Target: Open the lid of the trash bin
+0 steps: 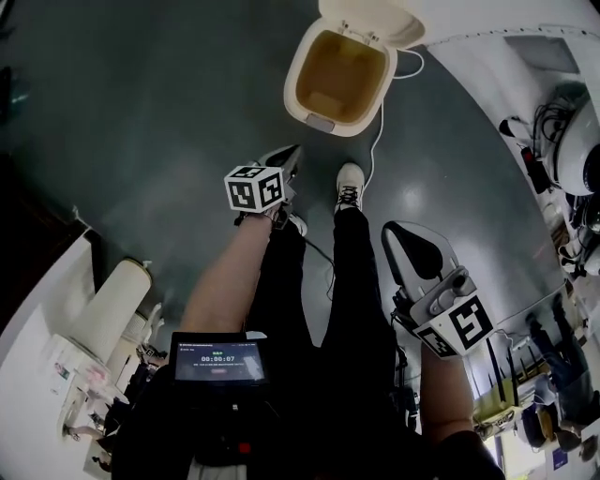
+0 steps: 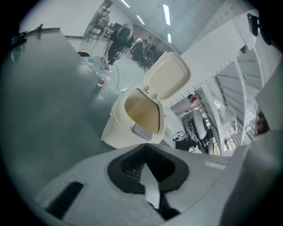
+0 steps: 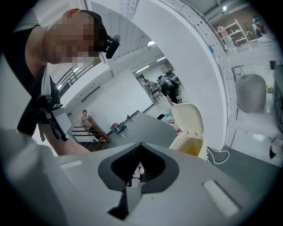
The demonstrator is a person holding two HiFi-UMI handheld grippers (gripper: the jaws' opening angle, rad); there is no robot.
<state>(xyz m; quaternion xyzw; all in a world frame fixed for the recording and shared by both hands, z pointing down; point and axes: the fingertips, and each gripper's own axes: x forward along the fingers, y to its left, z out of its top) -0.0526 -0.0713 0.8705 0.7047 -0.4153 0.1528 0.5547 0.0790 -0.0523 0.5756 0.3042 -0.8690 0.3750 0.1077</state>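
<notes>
On the grey floor [image 1: 141,112], just ahead of the person's shoes [image 1: 350,183], the bin [image 1: 294,77] is seen standing upright. Its lid [image 1: 370,17] is raised and tipped back on the hinge at the far side, so the yellowish inside is laid bare. A grey button [image 1: 321,122] is set in the front of the rim, on the side facing the person. A white cable [image 1: 377,141] is laid on the floor beside the bin and runs back past one shoe.

The left gripper [image 1: 293,155] is held in the air short of the bin and pointed towards it and downwards. In its own view the two jaws are seen pressed together at the tips, with nothing between them. The open bin is framed just above them, apart from them.

The right gripper [image 1: 403,234] is held nearer the person's body, to the right of the legs and well apart from the bin. Its jaws are likewise brought together, and nothing is gripped. In its view the bin and the raised lid are seen beyond the tips, to the right.

Nothing is touched by either gripper.
</notes>
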